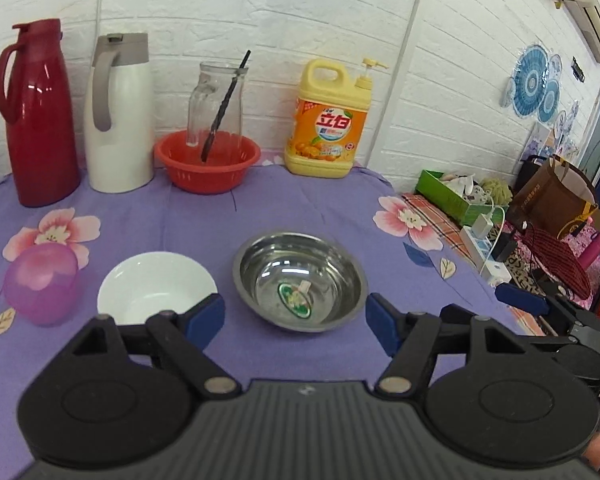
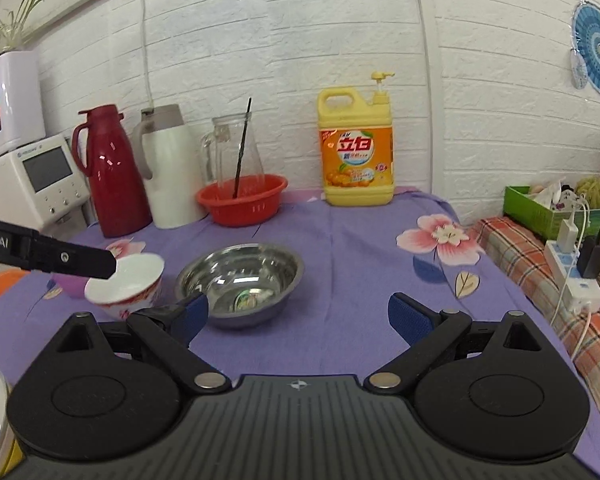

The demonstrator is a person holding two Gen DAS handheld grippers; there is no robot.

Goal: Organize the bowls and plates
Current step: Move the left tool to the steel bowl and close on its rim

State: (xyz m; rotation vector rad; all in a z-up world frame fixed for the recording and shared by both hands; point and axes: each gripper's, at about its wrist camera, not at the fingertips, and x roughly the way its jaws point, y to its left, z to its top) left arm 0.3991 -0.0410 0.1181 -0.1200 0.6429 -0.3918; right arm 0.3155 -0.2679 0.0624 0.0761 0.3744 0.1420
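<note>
A steel bowl (image 1: 300,282) with a sticker inside sits on the purple floral cloth (image 1: 300,208). A white ceramic bowl (image 1: 156,286) stands to its left, and a purple plastic cup (image 1: 42,284) further left. My left gripper (image 1: 296,322) is open and empty, hovering just in front of the steel bowl. In the right wrist view the steel bowl (image 2: 240,280) and the white bowl (image 2: 126,284) lie ahead to the left. My right gripper (image 2: 298,318) is open and empty, to the right of the steel bowl. The left gripper's body (image 2: 48,256) reaches over the white bowl.
At the back stand a red thermos (image 1: 36,112), a white thermos (image 1: 118,112), a red basket (image 1: 206,160) holding a glass jug, and a yellow detergent bottle (image 1: 328,120). A power strip (image 1: 484,252) and clutter lie beyond the table's right edge.
</note>
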